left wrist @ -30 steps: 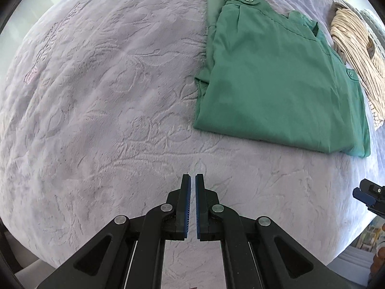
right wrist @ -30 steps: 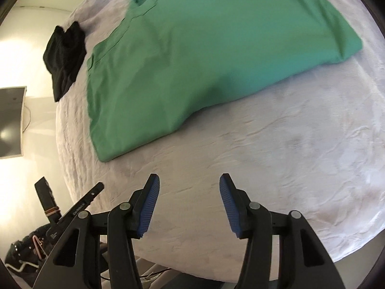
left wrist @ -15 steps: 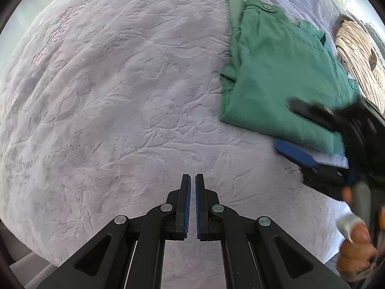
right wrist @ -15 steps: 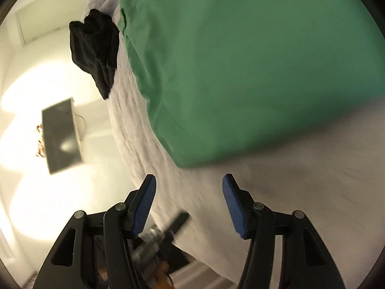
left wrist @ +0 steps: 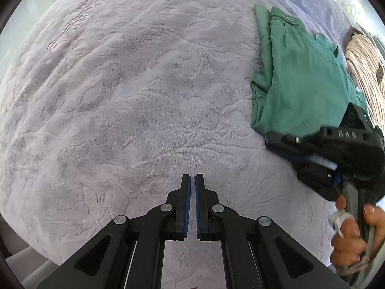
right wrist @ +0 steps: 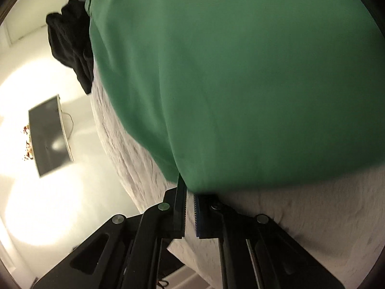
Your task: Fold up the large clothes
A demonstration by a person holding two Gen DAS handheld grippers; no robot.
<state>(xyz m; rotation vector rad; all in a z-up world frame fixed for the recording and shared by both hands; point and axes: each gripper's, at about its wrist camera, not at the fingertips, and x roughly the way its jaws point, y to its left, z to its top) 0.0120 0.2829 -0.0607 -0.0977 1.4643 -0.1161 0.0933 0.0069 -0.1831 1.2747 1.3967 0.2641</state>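
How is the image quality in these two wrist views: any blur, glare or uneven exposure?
Left wrist view: even daylight, sharp bedspread, strong fisheye bulge, slight blur on the right gripper. Right wrist view: dim and soft, green garment fills the frame out of focus, wall at left blown out by glare.

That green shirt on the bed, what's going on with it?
A person is folding the green shirt on a lilac bedspread with two tools. The right hand-held gripper has just been closing and now pinches the shirt's near corner. The left hand-held gripper hangs shut and empty over bare bedspread.
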